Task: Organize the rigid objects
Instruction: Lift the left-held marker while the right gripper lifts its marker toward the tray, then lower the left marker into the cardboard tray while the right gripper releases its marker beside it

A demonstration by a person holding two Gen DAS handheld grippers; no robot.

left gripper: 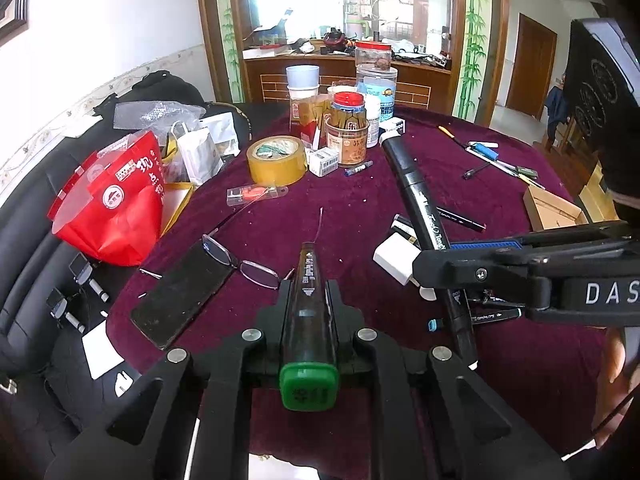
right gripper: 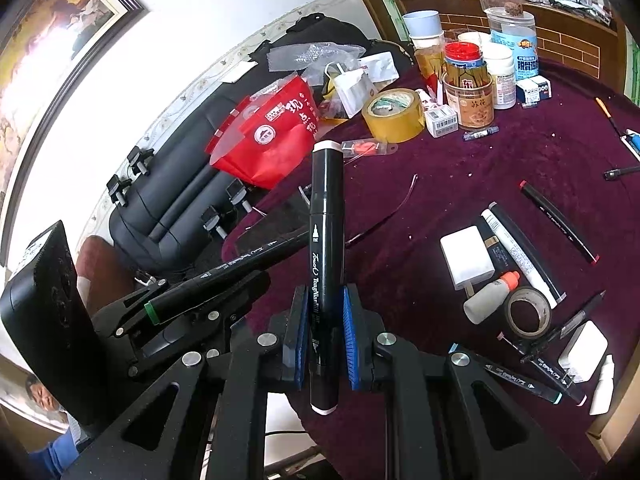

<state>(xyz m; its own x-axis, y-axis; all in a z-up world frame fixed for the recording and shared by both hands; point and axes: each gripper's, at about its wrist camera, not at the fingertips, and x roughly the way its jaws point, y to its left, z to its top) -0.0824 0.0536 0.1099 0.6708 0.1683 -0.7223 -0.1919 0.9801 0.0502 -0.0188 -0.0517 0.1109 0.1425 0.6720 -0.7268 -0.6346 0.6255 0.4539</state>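
1. Plainly, the left gripper (left gripper: 308,292) had its jaws clamped on a green-capped marker (left gripper: 308,320), held above the near edge of the table (left gripper: 360,208), tip pointing towards the table's middle.
2. The right gripper (right gripper: 326,316) pinched a white-capped black marker (right gripper: 326,240) between its blue pads (right gripper: 352,340), likewise raised over the near edge.
3. Under the left marker's tip lay a pair of glasses (left gripper: 240,260), partly resting on a dark phone (left gripper: 180,292).
4. Near the middle stood a roll of yellow tape (left gripper: 276,160) beside a cluster of jars (left gripper: 348,128), with a red bag (left gripper: 112,208) hanging over the left edge.
5. Towards the right edge, loose markers (right gripper: 560,220), a white charger (right gripper: 466,258), a small dropper bottle (right gripper: 490,296) and a dark tape roll (right gripper: 528,312) crowded the cloth.
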